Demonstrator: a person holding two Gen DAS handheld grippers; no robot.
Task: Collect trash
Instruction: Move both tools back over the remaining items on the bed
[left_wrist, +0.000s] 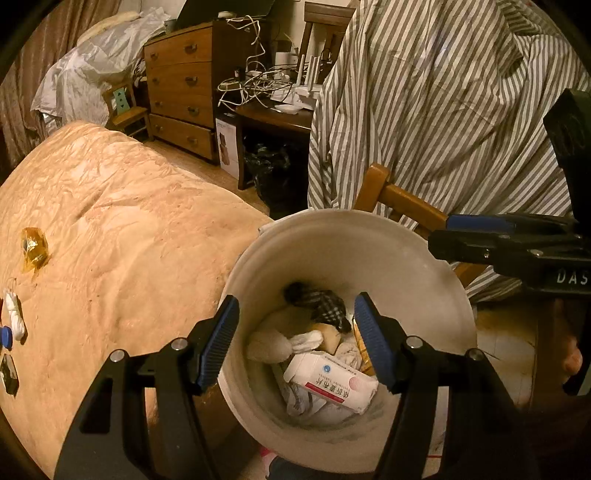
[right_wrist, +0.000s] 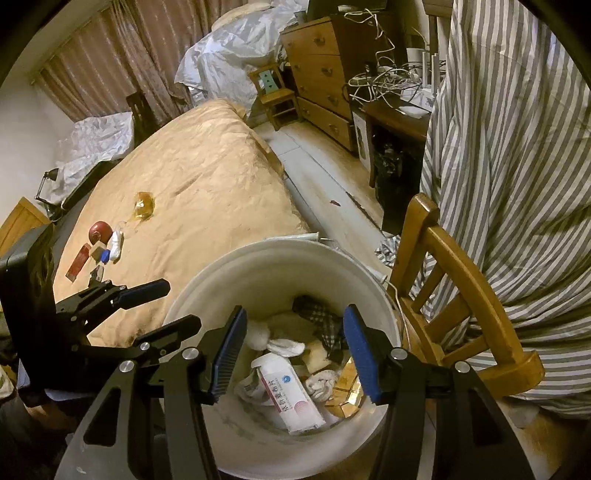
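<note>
Both hand-held grippers — left (left_wrist: 295, 341), right (right_wrist: 293, 354) — hang released, empty, above the trash-filled bucket (left_wrist: 332, 236).

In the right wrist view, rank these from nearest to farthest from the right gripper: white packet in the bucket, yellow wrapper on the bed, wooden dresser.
1. White packet: in the bucket, just below the open right gripper.
2. Yellow wrapper: on the bed, up left.
3. Wooden dresser: against the far wall, top centre.

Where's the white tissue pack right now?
In both wrist views the tissue pack lies inside the white bucket beside the bed, on top of the other trash, below the open left gripper and right gripper.
</note>
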